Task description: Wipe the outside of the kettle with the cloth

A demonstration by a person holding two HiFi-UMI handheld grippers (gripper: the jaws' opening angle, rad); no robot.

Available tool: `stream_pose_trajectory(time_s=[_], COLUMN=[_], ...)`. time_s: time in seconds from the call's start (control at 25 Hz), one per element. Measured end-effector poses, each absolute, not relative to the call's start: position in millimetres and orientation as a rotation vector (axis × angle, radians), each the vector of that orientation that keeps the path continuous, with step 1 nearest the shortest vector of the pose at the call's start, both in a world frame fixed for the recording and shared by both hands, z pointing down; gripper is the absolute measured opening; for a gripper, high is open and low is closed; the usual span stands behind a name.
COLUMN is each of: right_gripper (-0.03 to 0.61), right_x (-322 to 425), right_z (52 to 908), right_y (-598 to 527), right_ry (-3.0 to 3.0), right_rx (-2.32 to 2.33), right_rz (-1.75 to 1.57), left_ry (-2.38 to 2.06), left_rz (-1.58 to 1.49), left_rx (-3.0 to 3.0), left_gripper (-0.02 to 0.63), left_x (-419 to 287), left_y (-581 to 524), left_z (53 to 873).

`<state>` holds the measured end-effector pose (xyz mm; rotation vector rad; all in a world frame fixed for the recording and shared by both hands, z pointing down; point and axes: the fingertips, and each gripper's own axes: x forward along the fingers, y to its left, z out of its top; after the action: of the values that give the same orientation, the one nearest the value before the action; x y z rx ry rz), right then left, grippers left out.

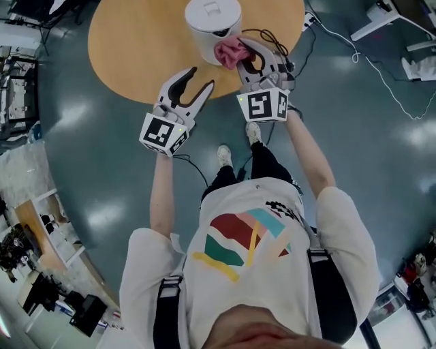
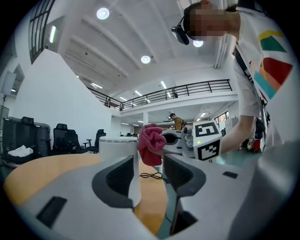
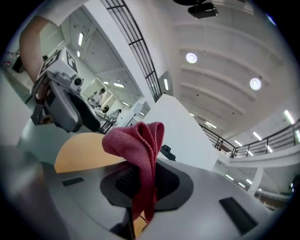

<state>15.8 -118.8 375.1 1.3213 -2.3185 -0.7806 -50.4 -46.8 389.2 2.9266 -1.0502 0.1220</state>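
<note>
Head view looks steeply down past a white T-shirt (image 1: 252, 238) with a coloured print to two outstretched arms. The left gripper (image 1: 202, 76) is level over the near edge of the table, its jaws standing apart with nothing between them. The right gripper (image 1: 248, 54), a little further out, has its jaws closed on a bunched pink cloth (image 1: 231, 51), which hangs in a fold over them in the right gripper view. The cloth is up against the near side of the white kettle (image 1: 212, 24), though no view settles whether the two touch. The kettle stands upright with its lid on, on a round table (image 1: 136, 41) with a pale wooden top. A thin black cable (image 2: 150, 176) lies looped on the wood near the kettle. Under the table spreads a glossy grey-green floor (image 1: 102, 177), with white leads (image 1: 381, 75) trailing across it at the right and shelving (image 1: 41, 232) at the lower left. Beyond the table, the left gripper view shows black office chairs (image 2: 63, 138) along a white wall. Further back a mezzanine with a dark railing (image 2: 187, 89) crosses the hall, under a high white ceiling with round lights (image 2: 103, 13).
</note>
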Motion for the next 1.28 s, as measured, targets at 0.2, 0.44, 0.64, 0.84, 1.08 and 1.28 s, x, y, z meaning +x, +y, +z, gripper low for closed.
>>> stream_pose_trajectory(time_s=[0.2,0.44,0.64,0.84,1.08,1.28], right_gripper=[0.048,0.047,0.047,0.047,0.048,0.047], right_x=[-5.4,-15.5,-25.3,-45.7,-47.6,-46.9], right_z=[385.1,412.3,446.5,507.8,560.3,575.5], right_y=[-111.7,-109.5,-115.5,-115.4,-124.1,-126.2], right_ry=[-2.127,-2.011,-1.965,-1.949,-1.914,-1.92], right_rx=[1.334,1.309,1.261,1.166,1.095,1.067], right_rz=[-0.908,-0.969,-0.927,-0.815,-0.73,-0.719], left_ry=[-1.077,-1.125,-1.158,-1.195,-1.216,-1.227], left_rz=[0.157,0.174,0.188,0.202,0.239,0.254], left_rx=[2.857,2.817,2.755,2.674,2.615,2.588], left_gripper=[0.235,0.235,0.235,0.235,0.235,0.235], left_x=[-85.9,-107.0,-122.7,-154.4,-178.6,-183.2], left_y=[-9.7,8.4,15.3,20.2,24.7,28.0], left_z=[416.0,434.8,454.5,473.2,502.3,516.0])
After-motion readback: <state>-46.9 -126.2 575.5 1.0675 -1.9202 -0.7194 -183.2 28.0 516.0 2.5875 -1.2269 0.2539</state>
